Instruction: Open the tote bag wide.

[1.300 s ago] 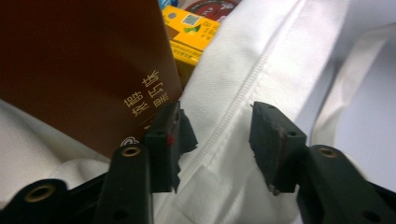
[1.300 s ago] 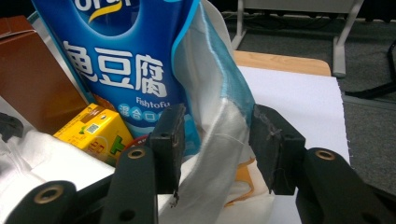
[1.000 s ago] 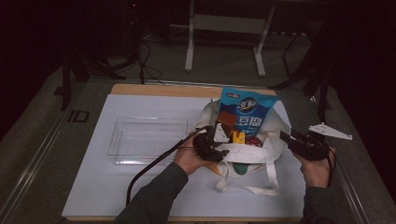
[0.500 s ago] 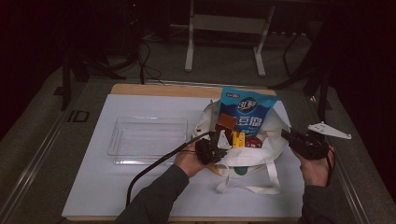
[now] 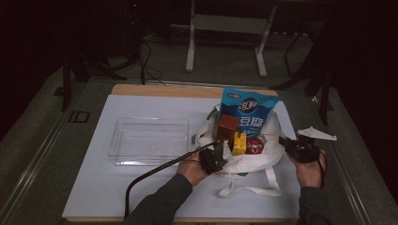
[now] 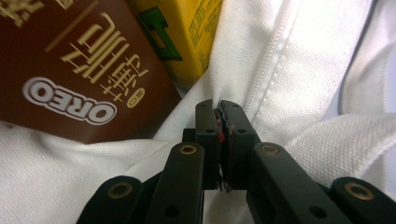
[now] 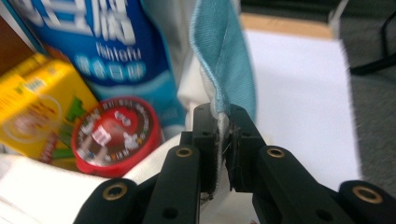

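Observation:
A white tote bag (image 5: pixel 256 163) lies open on the table, holding a blue tofu pouch (image 5: pixel 246 112), a brown Oreo box (image 5: pixel 227 126), a yellow carton (image 5: pixel 240 143) and a red round tin (image 5: pixel 255 146). My left gripper (image 5: pixel 224 152) is at the bag's left rim, shut on a fold of the white cloth (image 6: pixel 299 70) just below the Oreo box (image 6: pixel 84 70). My right gripper (image 5: pixel 283 140) is at the right rim. Its jaws have just been closing and now pinch the teal-lined bag edge (image 7: pixel 224 60), next to the red tin (image 7: pixel 114 137).
A clear plastic tray (image 5: pixel 115 140) sits left of the bag on the white mat (image 5: pixel 141 192). The left gripper's black cable (image 5: pixel 155 172) trails over the mat towards the front edge. Dark floor and metal stand legs (image 5: pixel 190 42) lie beyond the table.
Both hands have come down and in to the bag's rim, the left one shifting right. Both pairs of jaws have closed on the cloth.

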The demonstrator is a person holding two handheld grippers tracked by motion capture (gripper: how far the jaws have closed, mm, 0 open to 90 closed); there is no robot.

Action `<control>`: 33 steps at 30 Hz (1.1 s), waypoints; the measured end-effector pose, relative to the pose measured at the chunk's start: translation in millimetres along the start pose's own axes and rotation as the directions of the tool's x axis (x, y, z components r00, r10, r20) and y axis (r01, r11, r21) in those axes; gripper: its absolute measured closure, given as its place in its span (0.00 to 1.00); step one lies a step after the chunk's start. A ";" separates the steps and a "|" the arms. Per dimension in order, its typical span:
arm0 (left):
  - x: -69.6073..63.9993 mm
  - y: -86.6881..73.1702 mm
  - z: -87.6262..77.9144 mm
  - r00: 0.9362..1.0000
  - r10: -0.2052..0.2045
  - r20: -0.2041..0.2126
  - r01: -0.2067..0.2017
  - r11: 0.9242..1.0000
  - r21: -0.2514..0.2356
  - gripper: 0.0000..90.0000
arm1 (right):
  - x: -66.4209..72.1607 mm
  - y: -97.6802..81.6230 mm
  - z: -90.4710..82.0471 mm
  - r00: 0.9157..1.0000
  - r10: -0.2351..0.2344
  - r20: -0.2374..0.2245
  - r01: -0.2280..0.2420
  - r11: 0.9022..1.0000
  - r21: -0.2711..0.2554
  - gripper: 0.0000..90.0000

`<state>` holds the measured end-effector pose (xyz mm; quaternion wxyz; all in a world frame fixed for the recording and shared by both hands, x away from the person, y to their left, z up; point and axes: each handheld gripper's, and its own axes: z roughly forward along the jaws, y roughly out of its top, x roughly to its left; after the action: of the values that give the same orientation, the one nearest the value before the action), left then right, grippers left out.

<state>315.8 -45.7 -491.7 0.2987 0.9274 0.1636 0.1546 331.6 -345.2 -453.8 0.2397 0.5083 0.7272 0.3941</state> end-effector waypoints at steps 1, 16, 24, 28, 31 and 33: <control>-0.7 -1.3 1.6 1.000 -0.004 -0.005 0.004 1.000 -0.005 0.96 | 0.7 -3.4 4.9 1.000 0.009 -0.009 -0.009 1.000 0.010 0.93; 7.9 -13.5 -14.2 0.996 -0.074 0.046 0.079 0.991 -0.110 0.83 | 2.7 -27.2 34.5 0.999 0.034 -0.028 -0.033 0.999 0.036 0.93; 25.3 -18.9 -53.7 0.998 -0.049 0.044 0.056 0.980 -0.189 0.73 | 0.6 -44.2 33.7 0.997 0.059 -0.052 -0.060 0.998 -0.008 0.92; 32.7 -21.3 -59.9 0.997 -0.071 0.042 0.078 0.976 -0.201 0.72 | 0.4 -43.9 34.6 0.997 0.051 -0.052 -0.051 0.999 0.003 0.92; 47.1 -26.0 -72.8 0.992 -0.109 0.068 0.122 0.962 -0.246 0.71 | 4.6 -44.0 34.4 0.999 0.035 -0.030 -0.035 0.999 0.008 0.92; 50.9 -27.3 -75.5 0.990 -0.115 0.077 0.131 0.958 -0.255 0.71 | 6.2 -43.9 33.9 0.999 0.031 -0.025 -0.030 0.999 0.012 0.91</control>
<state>326.7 33.4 -440.2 0.4314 0.8727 0.1901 0.1270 330.6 -335.9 -508.8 0.2216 0.5156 0.7245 0.4001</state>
